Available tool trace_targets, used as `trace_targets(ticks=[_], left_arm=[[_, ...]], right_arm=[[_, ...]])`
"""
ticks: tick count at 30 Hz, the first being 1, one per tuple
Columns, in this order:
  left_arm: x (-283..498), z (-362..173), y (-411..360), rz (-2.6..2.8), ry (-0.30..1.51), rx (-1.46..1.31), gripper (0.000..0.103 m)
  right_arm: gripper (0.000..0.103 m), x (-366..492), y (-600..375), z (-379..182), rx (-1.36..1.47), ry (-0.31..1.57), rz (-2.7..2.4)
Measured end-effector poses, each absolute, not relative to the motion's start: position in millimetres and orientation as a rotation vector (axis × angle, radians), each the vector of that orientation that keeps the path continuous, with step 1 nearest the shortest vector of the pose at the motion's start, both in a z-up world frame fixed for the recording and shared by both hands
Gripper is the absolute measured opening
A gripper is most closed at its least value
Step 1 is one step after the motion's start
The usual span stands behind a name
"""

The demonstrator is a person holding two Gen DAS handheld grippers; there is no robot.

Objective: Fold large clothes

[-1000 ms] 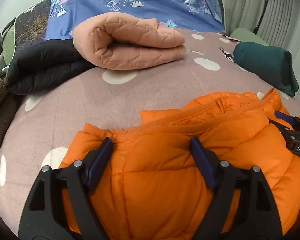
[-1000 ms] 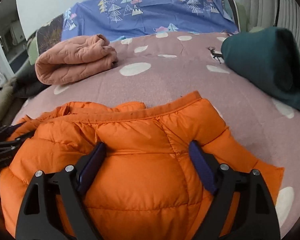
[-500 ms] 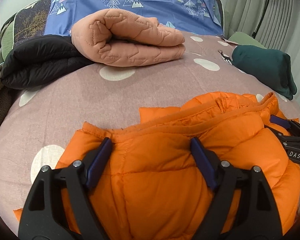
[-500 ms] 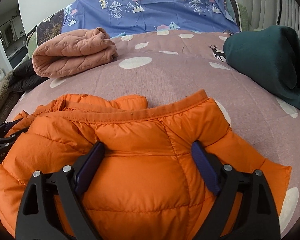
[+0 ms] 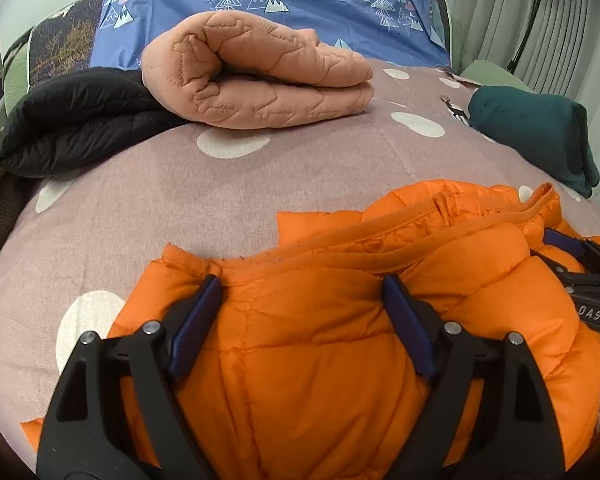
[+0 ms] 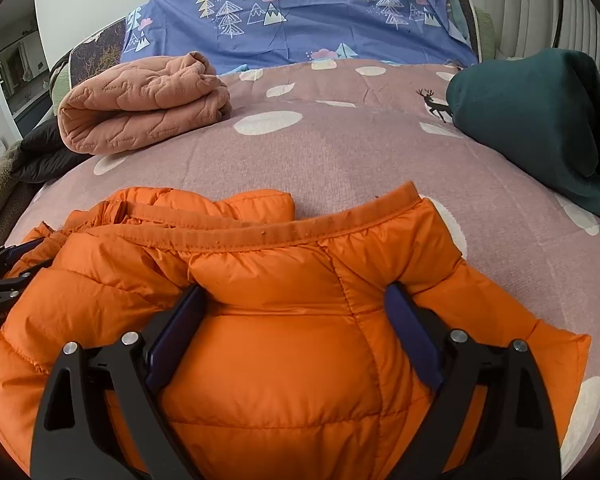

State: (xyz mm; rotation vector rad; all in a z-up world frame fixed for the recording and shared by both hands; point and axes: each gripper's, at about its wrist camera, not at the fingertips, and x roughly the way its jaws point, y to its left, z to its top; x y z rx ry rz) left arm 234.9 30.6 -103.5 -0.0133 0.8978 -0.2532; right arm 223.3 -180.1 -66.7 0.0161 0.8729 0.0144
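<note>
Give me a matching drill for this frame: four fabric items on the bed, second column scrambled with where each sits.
Items
1. orange puffer jacket
2. peach quilted folded blanket
3. dark green folded cloth
4. black puffy garment

Places
A. far right side of the bed
B. far left edge, beside the peach blanket
C. nearest, bulging between the fingers of both grippers
D. far left-centre, in front of the blue tree-print sheet

Pairs: 1-C, 2-D, 3-A, 4-B
</note>
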Motion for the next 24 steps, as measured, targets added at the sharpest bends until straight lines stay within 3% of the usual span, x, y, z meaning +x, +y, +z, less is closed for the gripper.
trace_targets(ticks=[7, 14, 20, 24], left_arm=[[227, -91, 24, -0.186, 0.917, 0.067, 0.084], [162, -49, 32, -0.291, 0.85, 0.05, 0.082], [132, -90, 24, -0.299, 0.828, 0.132, 0.089], [132, -96, 19, -0.269, 0.821, 0.147, 0.089]], right_arm=[[0.092, 215, -169, -55, -0.089, 0.87, -0.07], [0.092, 135, -158, -4, -0.082, 0.768, 0.006], [0.098, 123, -159, -60, -0.081, 0.825, -0.038], [0.098, 126, -154, -65, -0.106, 0.824, -0.065]])
